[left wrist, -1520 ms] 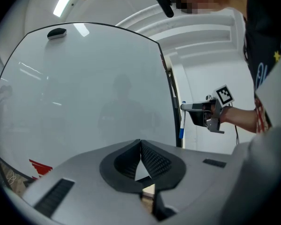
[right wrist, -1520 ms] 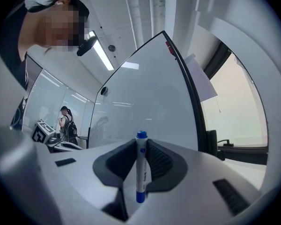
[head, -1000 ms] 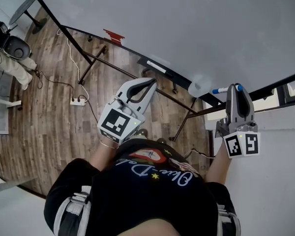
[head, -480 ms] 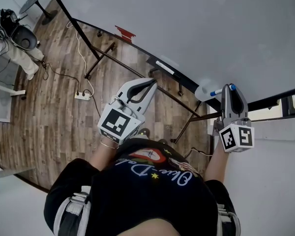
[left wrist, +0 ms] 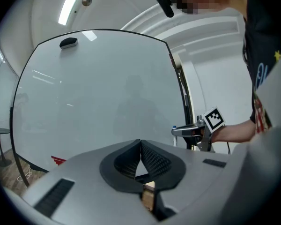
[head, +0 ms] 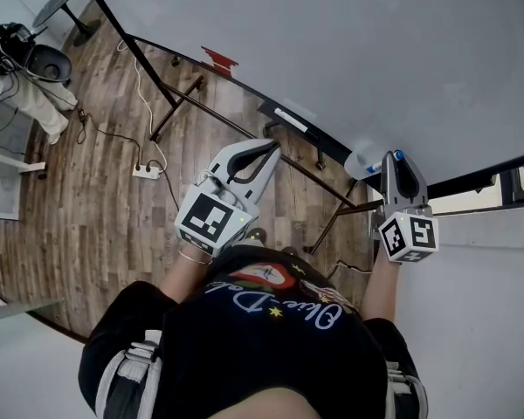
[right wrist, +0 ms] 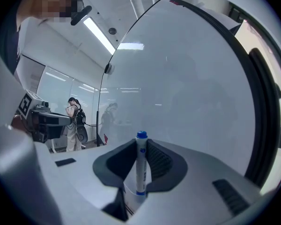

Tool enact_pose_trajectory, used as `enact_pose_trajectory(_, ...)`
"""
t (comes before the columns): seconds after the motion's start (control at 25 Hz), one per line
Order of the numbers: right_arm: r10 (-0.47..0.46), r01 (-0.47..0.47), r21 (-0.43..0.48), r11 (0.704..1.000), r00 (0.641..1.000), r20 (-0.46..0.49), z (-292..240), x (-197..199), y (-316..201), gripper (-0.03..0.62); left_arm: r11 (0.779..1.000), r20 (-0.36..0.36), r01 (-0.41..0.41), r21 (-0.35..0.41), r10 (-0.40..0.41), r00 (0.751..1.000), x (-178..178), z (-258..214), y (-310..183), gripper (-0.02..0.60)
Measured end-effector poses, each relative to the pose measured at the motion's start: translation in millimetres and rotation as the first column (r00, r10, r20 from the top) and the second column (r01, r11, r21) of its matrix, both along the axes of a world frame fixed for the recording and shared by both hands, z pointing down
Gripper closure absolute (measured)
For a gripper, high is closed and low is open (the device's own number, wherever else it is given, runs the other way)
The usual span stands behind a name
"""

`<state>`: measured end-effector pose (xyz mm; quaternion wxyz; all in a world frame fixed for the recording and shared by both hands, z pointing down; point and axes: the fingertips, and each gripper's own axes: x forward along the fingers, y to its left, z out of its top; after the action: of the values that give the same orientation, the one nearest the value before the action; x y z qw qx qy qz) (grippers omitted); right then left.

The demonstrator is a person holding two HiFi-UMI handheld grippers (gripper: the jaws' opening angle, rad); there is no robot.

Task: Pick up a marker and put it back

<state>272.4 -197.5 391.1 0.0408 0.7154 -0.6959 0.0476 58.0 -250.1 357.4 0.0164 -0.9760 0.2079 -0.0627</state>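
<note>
Head view gives us a wooden floor beneath the whiteboard. By the board's lower edge, our right tongs clench the blue-capped marker. Our left tongs are pressed together, empty.

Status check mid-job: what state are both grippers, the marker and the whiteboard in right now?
left gripper: shut, nothing between its jaws.
right gripper: shut on the marker.
marker: clamped between the right gripper's jaws, blue end toward the board.
whiteboard: standing, blank, no writing visible.
</note>
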Motion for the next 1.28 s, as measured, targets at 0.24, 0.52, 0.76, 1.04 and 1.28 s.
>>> enact_pose_trajectory(0.24, -0.003, 0.003, -0.048, 0.999, 1.000, -0.005, 19, -4, 1, 0.528, 1.000, 0.001, -0.003, 0.001, 0.003, 1.000, 1, 0, 2, 0.578)
enact_pose_trajectory(0.52, -0.002, 0.000, -0.098, 0.995, 1.000, -0.015, 36, -7, 2, 0.528, 1.000, 0.000, -0.005, 0.001, 0.005, 1.000, -1, 0, 5, 0.578)
enact_pose_trajectory(0.76, -0.003, -0.002, -0.138, 0.990, 0.999, -0.037, 50, -11, 2, 0.526, 1.000, -0.003, -0.006, 0.003, 0.006, 1.000, -3, 0, 6, 0.578)
enact_pose_trajectory(1.04, 0.007, -0.015, -0.173, 0.985, 0.999, -0.047, 62, -12, 3, 0.525, 1.000, -0.004, -0.012, 0.003, 0.012, 1.000, -3, -1, 7, 0.578)
enact_pose_trajectory(1.28, 0.019, -0.028, -0.176, 0.984, 0.998, -0.052, 63, -11, 4, 0.523, 1.000, -0.003, -0.020, -0.001, 0.020, 1.000, -3, 0, 8, 0.578)
